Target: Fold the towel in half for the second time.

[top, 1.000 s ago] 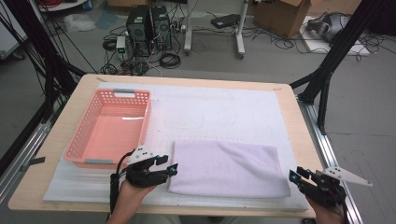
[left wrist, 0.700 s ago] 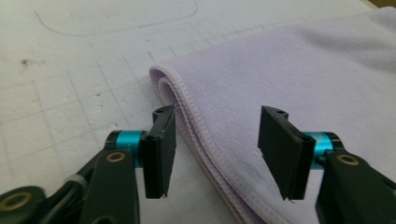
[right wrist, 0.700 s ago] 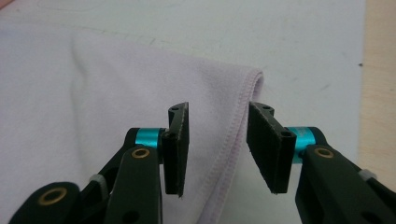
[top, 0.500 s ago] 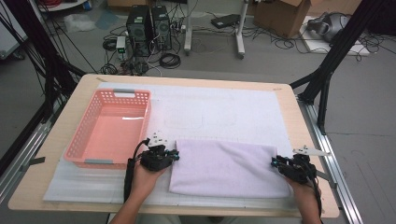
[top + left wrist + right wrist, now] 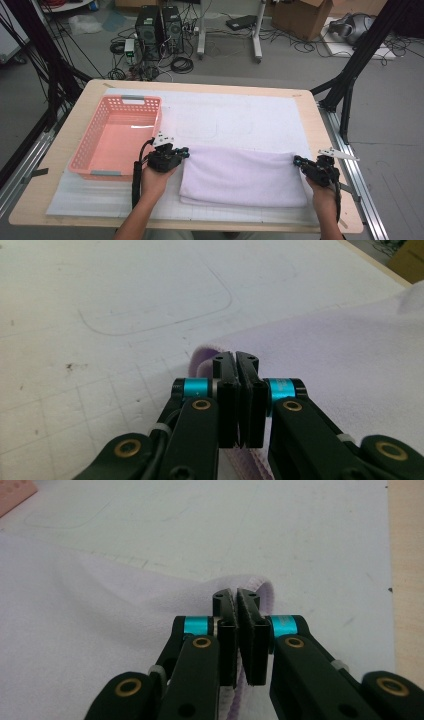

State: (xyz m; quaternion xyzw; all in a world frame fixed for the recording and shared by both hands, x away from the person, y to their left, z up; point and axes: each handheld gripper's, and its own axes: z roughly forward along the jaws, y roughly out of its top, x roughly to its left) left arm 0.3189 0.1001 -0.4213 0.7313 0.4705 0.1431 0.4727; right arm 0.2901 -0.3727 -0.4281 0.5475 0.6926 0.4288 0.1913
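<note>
Both grippers clamp the far corners of a lilac towel, ready, it appears, for a fold. The left gripper (image 5: 181, 152) sits at the towel's far-left corner; in the left gripper view its jaws stand pressed together on a lip of cloth (image 5: 210, 351) that curls up just beyond them, with more hem trailing beneath. The right gripper (image 5: 299, 161) holds the far-right corner, and in the right gripper view its jaws are likewise pinched shut over the puckered hem (image 5: 262, 587).

From each tool the towel (image 5: 245, 176) spreads back toward the person, at about six o'clock on the table. From the left gripper the body of the cloth lies between three and five o'clock; from the right gripper, between seven and nine. The towel's long axis runs nine to three, straight from one gripper to the other, so the two hands hold the ends of one long edge and neither is nearer the cloth than the other.

The towel lies flat on the white mat (image 5: 240, 120), its near edge close to the table's front. A pink basket (image 5: 95, 145) stands just beside the left gripper at nine o'clock, apart from the cloth. Any fold would likely carry the held far edge toward six o'clock, over the near edge, both hands moving level.
</note>
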